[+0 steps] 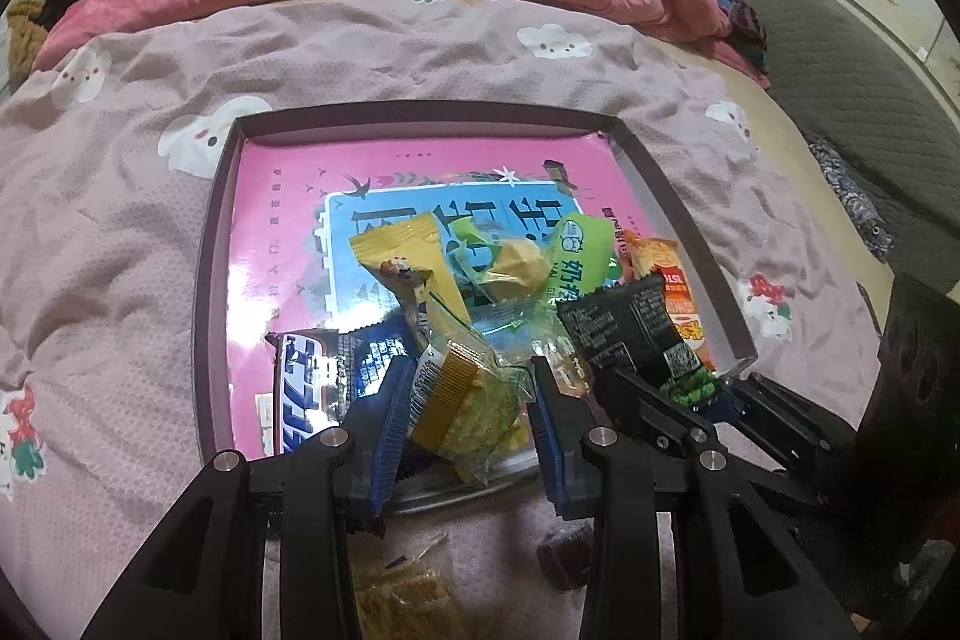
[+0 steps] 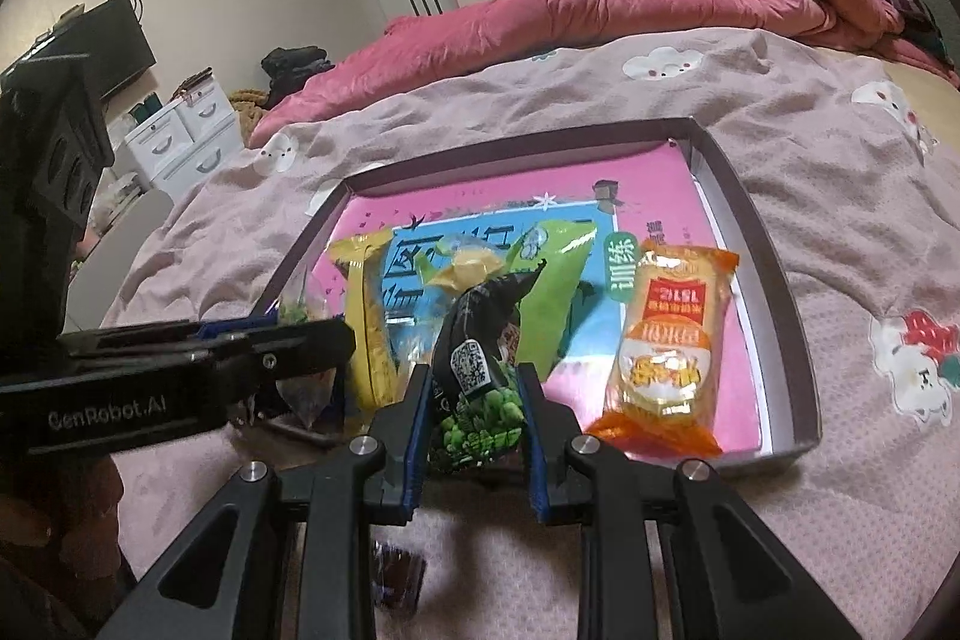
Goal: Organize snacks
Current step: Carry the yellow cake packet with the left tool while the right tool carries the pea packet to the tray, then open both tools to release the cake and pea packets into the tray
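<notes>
The left tongs (image 1: 462, 400) pinch a light, crinkly clear-wrapped yellow pastry (image 1: 465, 394) and the right tongs (image 2: 474, 400) a slippery black-and-green pea packet (image 2: 477, 388), both over the near edge of the shallow cardboard tray (image 2: 792, 340); gripping mid-body seems safest.

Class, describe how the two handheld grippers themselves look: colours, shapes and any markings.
Both the left gripper and the right gripper are black, with angular linkage arms, silver round pivot bolts and ribbed blue finger pads. The left one's side reads "GenRobot.AI" in white. No cables or sleeves show.
</notes>
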A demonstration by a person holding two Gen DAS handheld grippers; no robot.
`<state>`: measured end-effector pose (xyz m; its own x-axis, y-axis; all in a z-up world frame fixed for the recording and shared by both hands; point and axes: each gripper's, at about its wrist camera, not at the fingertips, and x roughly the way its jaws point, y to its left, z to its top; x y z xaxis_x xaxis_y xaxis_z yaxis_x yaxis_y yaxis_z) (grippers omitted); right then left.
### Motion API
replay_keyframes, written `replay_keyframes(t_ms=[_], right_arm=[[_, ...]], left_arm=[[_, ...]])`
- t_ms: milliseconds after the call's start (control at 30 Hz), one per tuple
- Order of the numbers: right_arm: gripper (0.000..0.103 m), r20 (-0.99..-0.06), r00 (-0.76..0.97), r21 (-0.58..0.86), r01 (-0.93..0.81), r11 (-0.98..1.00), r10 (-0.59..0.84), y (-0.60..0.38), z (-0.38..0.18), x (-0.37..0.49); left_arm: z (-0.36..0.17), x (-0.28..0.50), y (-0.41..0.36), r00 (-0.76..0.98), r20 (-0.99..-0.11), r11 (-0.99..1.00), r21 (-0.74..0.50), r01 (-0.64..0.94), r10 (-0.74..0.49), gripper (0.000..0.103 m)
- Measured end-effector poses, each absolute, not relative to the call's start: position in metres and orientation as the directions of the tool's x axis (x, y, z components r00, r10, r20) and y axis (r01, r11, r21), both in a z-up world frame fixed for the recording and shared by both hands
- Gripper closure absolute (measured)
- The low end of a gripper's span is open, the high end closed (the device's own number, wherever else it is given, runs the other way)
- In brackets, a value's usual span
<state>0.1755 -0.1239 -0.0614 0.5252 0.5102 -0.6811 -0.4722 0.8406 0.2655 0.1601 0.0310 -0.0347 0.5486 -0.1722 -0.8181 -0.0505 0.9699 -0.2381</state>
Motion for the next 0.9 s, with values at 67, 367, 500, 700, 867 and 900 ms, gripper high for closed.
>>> replay_keyframes(t_ms=[67, 367, 500, 700, 867, 900], right_arm=[[0.076, -0.682, 0.531, 0.26, -0.466, 0.846, 0.502, -0.123, -0.062, 0.178], [0.076, -0.701, 0.536, 0.262, -0.42, 0.869, 0.47, -0.131, -0.072, 0.189], [0.076, -0.701, 0.543, 0.253, -0.417, 0.873, 0.462, -0.131, -0.073, 0.189], [0.075, -0.699, 0.546, 0.248, -0.421, 0.873, 0.462, -0.132, -0.072, 0.187], [0.075, -0.695, 0.552, 0.247, -0.419, 0.874, 0.461, -0.133, -0.07, 0.186], [0.072, -0.691, 0.556, 0.246, -0.42, 0.873, 0.462, -0.134, -0.069, 0.185]], left_arm=[[-0.035, 0.162, 0.031, 0.548, -0.819, 0.97, -0.236, -0.053, -0.17, 0.064], [-0.035, 0.166, 0.031, 0.551, -0.818, 0.97, -0.235, -0.06, -0.164, 0.064], [-0.035, 0.167, 0.031, 0.552, -0.818, 0.97, -0.237, -0.061, -0.165, 0.064], [-0.037, 0.169, 0.034, 0.553, -0.819, 0.97, -0.229, -0.076, -0.15, 0.064], [-0.037, 0.171, 0.038, 0.555, -0.819, 0.968, -0.234, -0.089, -0.147, 0.064], [-0.037, 0.171, 0.038, 0.555, -0.819, 0.968, -0.236, -0.09, -0.148, 0.063]])
